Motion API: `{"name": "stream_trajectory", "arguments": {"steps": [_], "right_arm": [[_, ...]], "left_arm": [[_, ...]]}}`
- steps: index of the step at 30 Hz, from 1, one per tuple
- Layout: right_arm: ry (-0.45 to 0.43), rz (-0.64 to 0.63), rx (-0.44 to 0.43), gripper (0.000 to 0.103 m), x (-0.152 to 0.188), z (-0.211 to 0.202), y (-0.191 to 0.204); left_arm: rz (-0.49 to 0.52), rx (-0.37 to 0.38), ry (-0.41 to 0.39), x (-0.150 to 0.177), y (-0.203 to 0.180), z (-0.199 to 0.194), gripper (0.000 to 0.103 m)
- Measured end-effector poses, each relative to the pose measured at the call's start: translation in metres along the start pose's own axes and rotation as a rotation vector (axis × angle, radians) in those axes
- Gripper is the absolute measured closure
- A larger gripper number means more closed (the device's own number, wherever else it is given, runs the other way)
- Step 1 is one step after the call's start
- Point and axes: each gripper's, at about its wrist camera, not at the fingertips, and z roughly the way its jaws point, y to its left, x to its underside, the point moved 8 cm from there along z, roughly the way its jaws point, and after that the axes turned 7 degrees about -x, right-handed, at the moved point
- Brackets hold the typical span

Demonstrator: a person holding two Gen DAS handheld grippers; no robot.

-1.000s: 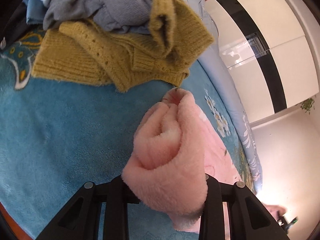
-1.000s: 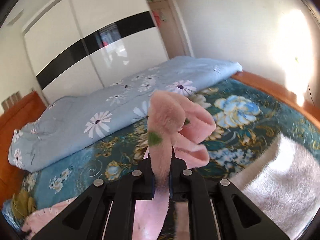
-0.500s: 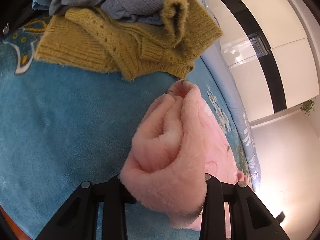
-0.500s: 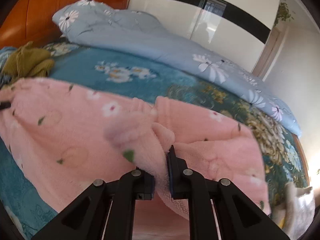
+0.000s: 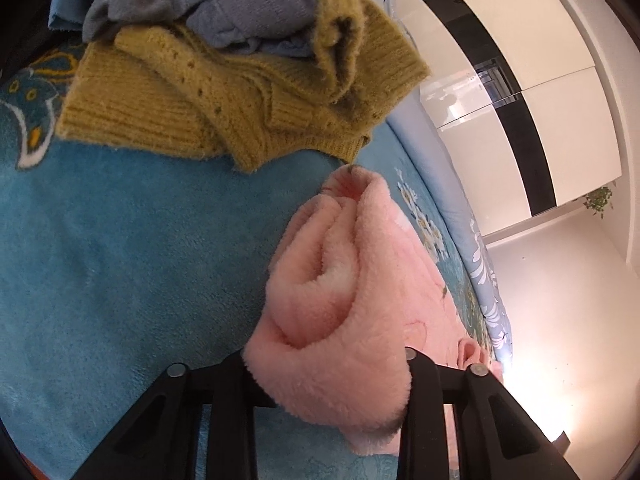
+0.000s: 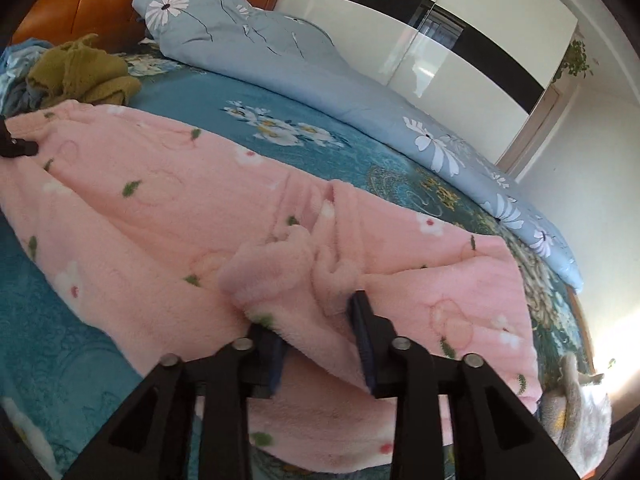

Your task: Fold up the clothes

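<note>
Nearest the left wrist camera, the left gripper has a thick bunched fold of the pink fleece garment between its spread jaws; whether they press the cloth cannot be told. In the right wrist view, the right gripper stands with jaws parted and a rumpled edge of the pink fleece garment lying loosely between them, not pinched.

The garment lies spread across the teal bedspread, stretched between the two grippers. Judged by its pile and drape, it is soft, light, bulky and limp; it offers good friction and no fragility, but will sag and bunch. Holds are best taken at edges or corners, gathering few layers.

Beyond it lie a mustard knit sweater and grey-blue clothes heaped together, then a pale blue floral quilt. No containers are visible.
</note>
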Motion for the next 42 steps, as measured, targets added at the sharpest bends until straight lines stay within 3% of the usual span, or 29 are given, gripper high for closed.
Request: {"name": "stream_trajectory", "arguments": {"steps": [4,7,11,15,21,23,26,30,35,39,40,41,42], "right_arm": [[-0.068,0.09,-0.057,0.059,0.007,-0.032,0.004],[-0.129,0.171,-0.062,0.057,0.017,-0.062,-0.009],[-0.201,0.278,-0.047,0.047,0.034,-0.093,-0.04],[-0.209,0.426,-0.042,0.046,0.063,-0.095,-0.074],[-0.175,0.638,-0.139,0.046,0.108,-0.083,-0.108],[-0.174,0.695,-0.151,0.046,0.12,-0.086,-0.121],[-0.155,0.756,-0.098,0.046,0.141,-0.091,-0.148],[-0.15,0.844,-0.06,0.046,0.172,-0.1,-0.178],[-0.092,0.923,-0.057,0.046,0.211,-0.098,-0.195],[-0.059,0.946,-0.054,0.046,0.229,-0.094,-0.2],[-0.056,0.947,-0.066,0.046,0.23,-0.092,-0.199],[-0.059,0.943,-0.074,0.046,0.229,-0.092,-0.198],[-0.069,0.94,-0.081,0.046,0.227,-0.092,-0.199]], "left_arm": [[-0.028,0.003,-0.065,-0.013,-0.01,-0.006,0.079],[0.03,-0.009,-0.098,-0.029,-0.029,-0.019,0.079],[0.203,-0.069,-0.187,-0.037,-0.077,-0.047,0.079],[0.403,-0.143,-0.265,-0.024,-0.147,-0.059,0.079],[0.639,-0.05,-0.269,0.039,-0.277,-0.058,0.079],[0.68,-0.006,-0.238,0.069,-0.314,-0.052,0.079],[0.782,0.023,-0.164,0.111,-0.355,-0.019,0.079],[0.894,0.094,-0.019,0.195,-0.391,0.019,0.079],[0.916,0.036,0.146,0.268,-0.371,0.072,0.079],[0.969,-0.002,0.19,0.301,-0.357,0.072,0.075],[0.969,0.001,0.193,0.305,-0.357,0.07,0.073],[0.966,0.014,0.202,0.308,-0.356,0.066,0.063],[0.957,0.049,0.228,0.31,-0.355,0.06,0.046]]}}
